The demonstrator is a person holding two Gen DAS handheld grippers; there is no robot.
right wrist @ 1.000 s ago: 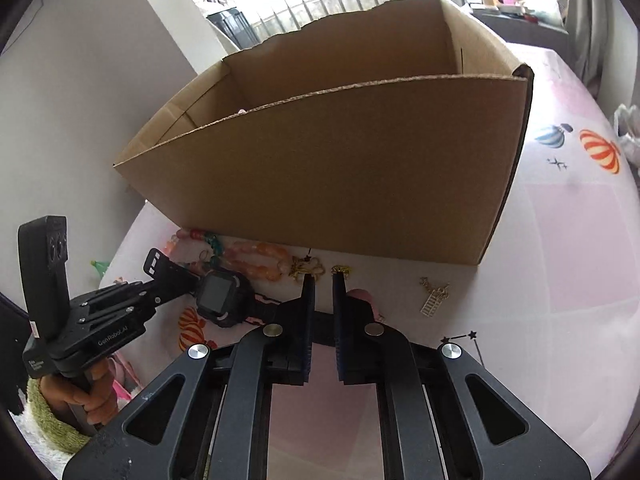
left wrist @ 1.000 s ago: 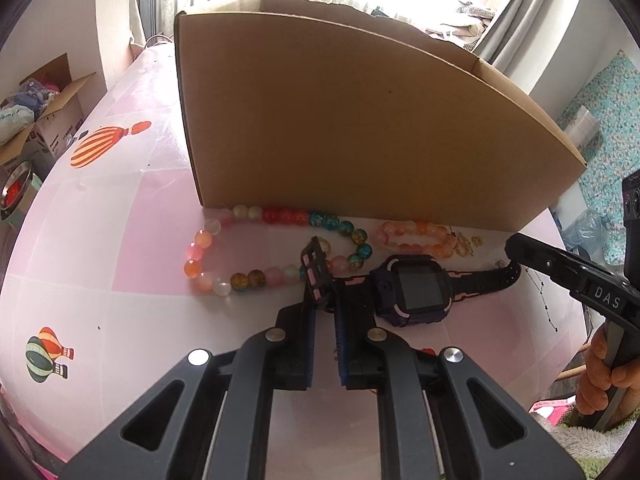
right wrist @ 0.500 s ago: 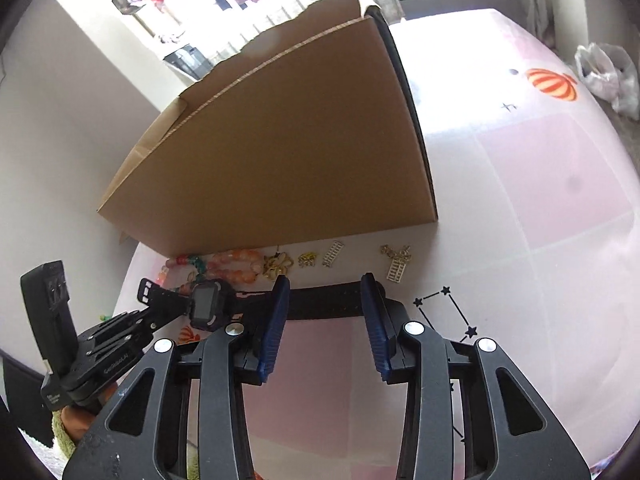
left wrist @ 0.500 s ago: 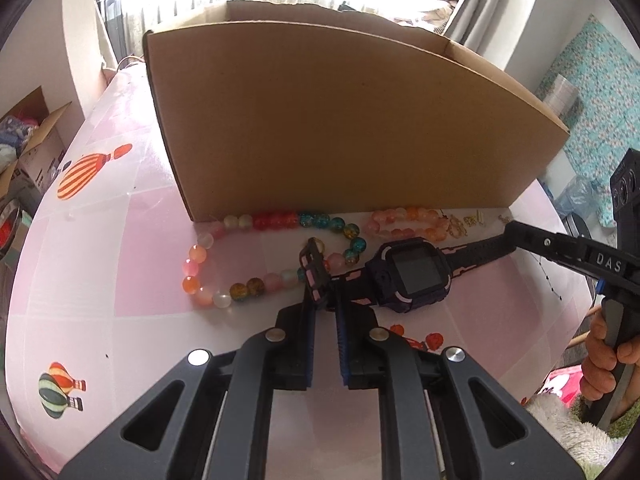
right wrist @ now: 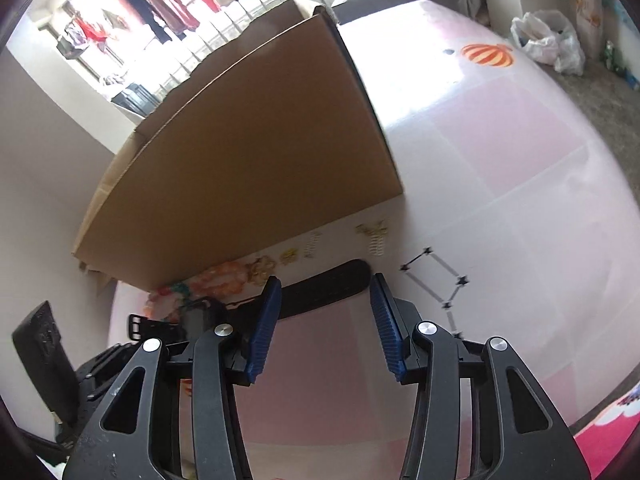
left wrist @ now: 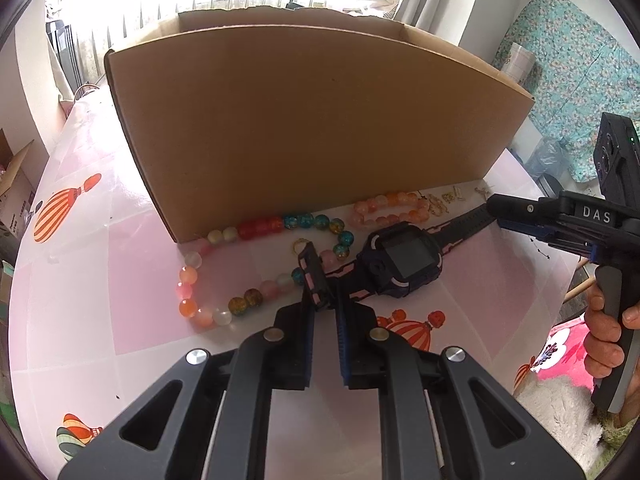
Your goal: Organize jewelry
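Watch first: through my left wrist camera I see it lying on the pink table in front of the cardboard box, with my left gripper pinching its pink-lined buckle strap, a loop of coloured beads just behind it and the right gripper at the far strap end. Through my right wrist camera, the right gripper has its jaws spread wide on either side of the black strap, not touching it, with small gold earrings lying between strap and box.
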